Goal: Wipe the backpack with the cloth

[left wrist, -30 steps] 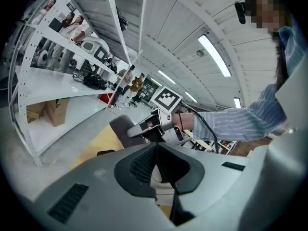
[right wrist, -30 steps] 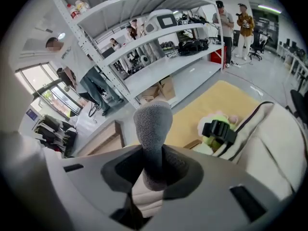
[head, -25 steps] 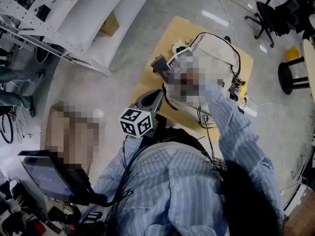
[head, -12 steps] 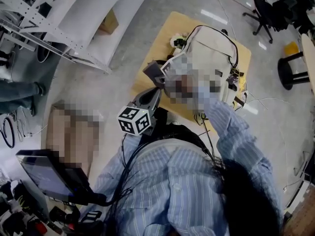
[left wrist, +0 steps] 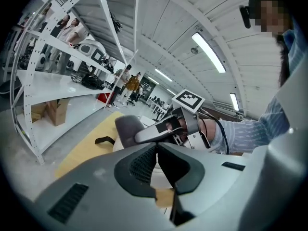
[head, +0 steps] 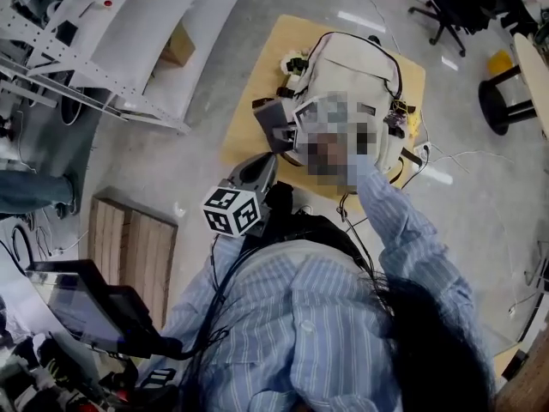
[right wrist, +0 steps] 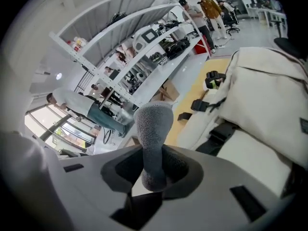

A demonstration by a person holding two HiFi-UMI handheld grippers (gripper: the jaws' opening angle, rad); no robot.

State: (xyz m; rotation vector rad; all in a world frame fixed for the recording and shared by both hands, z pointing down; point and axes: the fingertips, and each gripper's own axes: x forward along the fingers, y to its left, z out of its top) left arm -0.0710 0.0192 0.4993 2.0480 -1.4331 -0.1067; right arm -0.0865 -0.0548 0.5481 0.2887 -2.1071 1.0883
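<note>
**Head view: backpack (head: pixel 356 75) on worktop (head: pixel 250 88), cloth (head: pixel 273 114) at its left flank**

Seen from above: tan worktop on a grey floor, white shelving rack (head: pixel 111 50) off beyond its left edge. Taken up mostly by the cream backpack, lying flat toward the right edge and reaching almost from the far edge to the near one, with a bare strip along the left edge. Black straps and buckles (right wrist: pixel 211 78) at the pack's far left corner.

Right gripper (head: pixel 281 129) out over the left part of the worktop, just beside the backpack, fingers clamped on the grey cloth. Cloth standing up out of the fingers as a thick rounded roll. Cannot tell whether the cloth touches the pack.

Left gripper (head: pixel 270 163) nearer the striped sleeve (head: pixel 403 230), close to the near edge of the worktop, pointed toward the right gripper. Fingers pressed together, nothing between them.
</note>
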